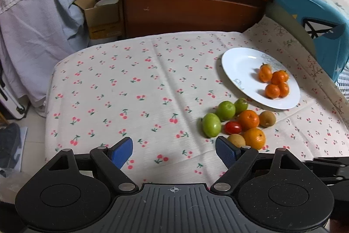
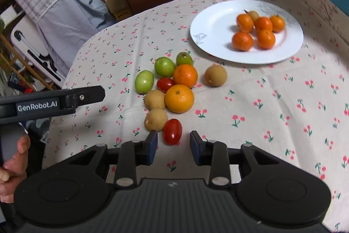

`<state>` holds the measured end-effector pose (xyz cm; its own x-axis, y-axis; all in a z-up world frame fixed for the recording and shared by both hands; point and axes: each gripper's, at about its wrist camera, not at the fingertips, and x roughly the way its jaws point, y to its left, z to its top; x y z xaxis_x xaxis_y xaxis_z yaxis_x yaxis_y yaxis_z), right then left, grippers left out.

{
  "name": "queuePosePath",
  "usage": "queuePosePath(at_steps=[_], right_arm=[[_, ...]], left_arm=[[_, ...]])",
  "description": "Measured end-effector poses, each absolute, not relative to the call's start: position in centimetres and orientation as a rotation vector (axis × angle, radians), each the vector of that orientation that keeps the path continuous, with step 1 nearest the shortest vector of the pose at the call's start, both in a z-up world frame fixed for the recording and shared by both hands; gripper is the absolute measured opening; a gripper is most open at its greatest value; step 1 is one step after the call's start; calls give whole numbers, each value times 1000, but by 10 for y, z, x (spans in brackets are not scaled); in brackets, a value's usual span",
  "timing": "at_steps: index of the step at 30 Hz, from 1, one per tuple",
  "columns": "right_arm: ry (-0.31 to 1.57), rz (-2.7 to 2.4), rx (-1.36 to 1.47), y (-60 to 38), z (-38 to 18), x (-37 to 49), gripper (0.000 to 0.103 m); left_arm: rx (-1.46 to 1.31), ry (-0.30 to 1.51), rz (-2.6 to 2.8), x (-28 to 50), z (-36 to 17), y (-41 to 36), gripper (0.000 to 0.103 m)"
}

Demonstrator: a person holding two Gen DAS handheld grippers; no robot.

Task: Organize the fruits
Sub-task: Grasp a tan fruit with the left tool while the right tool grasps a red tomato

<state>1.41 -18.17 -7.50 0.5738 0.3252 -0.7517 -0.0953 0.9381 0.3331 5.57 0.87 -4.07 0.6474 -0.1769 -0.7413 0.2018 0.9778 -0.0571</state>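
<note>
A white plate point(image 2: 209, 23) at the far right holds several small oranges point(image 2: 242, 41); it also shows in the left wrist view point(image 1: 240, 64). In front of it a loose pile lies on the cherry-print cloth: green fruits point(image 2: 144, 81), two larger oranges point(image 2: 179, 98), brown fruits point(image 2: 156, 116) and red cherry tomatoes point(image 2: 172, 131). My right gripper point(image 2: 173, 146) is open, with the near tomato just ahead between its fingers. My left gripper point(image 1: 174, 152) is open and empty, left of the pile point(image 1: 237, 121).
A wooden headboard point(image 1: 187, 8) stands behind the table. Hanging clothes point(image 1: 37, 32) and a cardboard box point(image 1: 102, 16) are at the left. A blue cushion point(image 1: 314, 21) sits at the far right. The left gripper's body point(image 2: 52, 102) shows at the right view's left edge.
</note>
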Motion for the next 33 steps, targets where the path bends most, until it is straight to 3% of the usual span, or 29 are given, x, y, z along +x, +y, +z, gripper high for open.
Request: queuePosePath(at_steps=[5, 9, 13, 21, 33], right_arm=[[903, 244, 205, -175, -78, 17, 30], [908, 263, 190, -175, -78, 14, 19], [907, 250, 189, -182, -75, 9, 19], [897, 137, 279, -219, -74, 5, 19], [897, 112, 313, -227, -74, 6, 19]], left_arm=[[29, 846, -254, 55, -44, 2, 83], [25, 848, -279, 54, -46, 0, 82], [31, 846, -321, 50, -48, -6, 82], [58, 878, -420, 47, -65, -30, 71], [93, 860, -488, 46, -82, -59, 39]])
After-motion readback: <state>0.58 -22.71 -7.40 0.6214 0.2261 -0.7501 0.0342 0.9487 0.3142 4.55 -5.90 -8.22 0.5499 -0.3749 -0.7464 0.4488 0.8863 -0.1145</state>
